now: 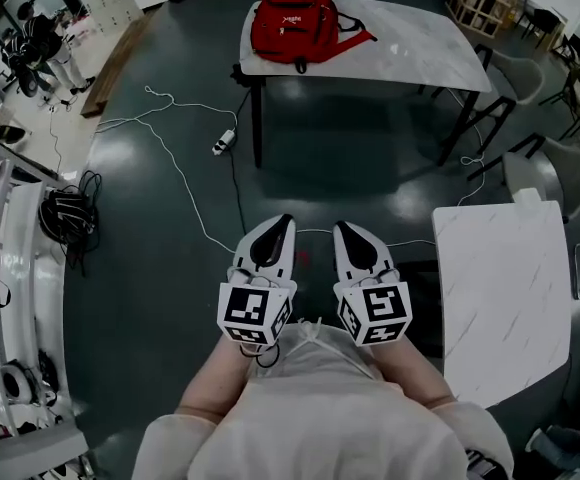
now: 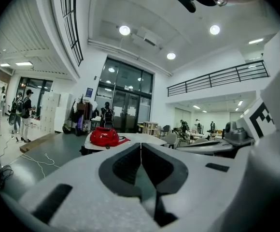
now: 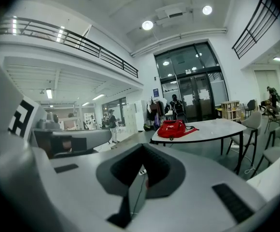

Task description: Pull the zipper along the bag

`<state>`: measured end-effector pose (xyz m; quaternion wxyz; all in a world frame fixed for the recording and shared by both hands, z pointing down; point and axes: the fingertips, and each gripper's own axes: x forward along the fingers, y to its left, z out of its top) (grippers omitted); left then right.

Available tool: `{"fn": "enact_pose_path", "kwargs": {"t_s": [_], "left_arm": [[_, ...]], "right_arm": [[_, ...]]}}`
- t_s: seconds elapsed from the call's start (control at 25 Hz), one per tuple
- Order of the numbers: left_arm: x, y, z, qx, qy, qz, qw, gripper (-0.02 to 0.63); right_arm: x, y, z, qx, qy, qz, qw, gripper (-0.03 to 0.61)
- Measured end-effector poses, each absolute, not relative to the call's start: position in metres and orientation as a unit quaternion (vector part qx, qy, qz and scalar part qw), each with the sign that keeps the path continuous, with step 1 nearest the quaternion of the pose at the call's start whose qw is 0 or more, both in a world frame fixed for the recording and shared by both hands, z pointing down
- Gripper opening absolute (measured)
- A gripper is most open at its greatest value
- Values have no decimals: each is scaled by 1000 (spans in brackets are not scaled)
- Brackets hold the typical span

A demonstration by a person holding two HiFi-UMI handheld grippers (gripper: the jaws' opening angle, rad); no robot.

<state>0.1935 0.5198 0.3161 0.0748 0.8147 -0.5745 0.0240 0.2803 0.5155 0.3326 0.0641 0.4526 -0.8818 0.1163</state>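
Cables [image 1: 175, 153] and a power strip [image 1: 223, 143] on the dark floor [image 1: 350, 168] show only from the head view, as does a second white counter [image 1: 500, 288] at the right. The two gripper views give the room instead: glass doors [image 2: 125, 98], ceiling lights [image 2: 124, 30], a railed balcony [image 3: 67, 35] and people [image 2: 24, 112] standing about.

All three views catch the red bag [image 1: 292, 26] [image 2: 104, 137] [image 3: 171, 128]. It sits slumped on the far left corner of the long white counter [image 1: 410, 53], a strap [image 1: 358, 36] lying out to one side. Its zipper and whatever is inside are too small to make out.

The left hand-held gripper [image 1: 282, 220] [image 2: 141, 146] and the right hand-held gripper [image 1: 342, 226] [image 3: 143, 145] are side by side over the floor, well apart from the bag. Each has its jaws closed together on nothing.
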Motion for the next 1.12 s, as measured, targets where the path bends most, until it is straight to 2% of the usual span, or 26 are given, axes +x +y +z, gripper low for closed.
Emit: {"fn": "enact_pose_path", "kwargs": {"t_s": [0.8, 1.12], "left_arm": [[-31, 318, 311, 822, -557, -9, 114, 20], [-83, 282, 333, 812, -565, -7, 147, 20]], "right_arm": [[85, 322, 329, 494, -857, 115, 91, 28], [37, 269, 339, 486, -856, 129, 119, 28]]}}
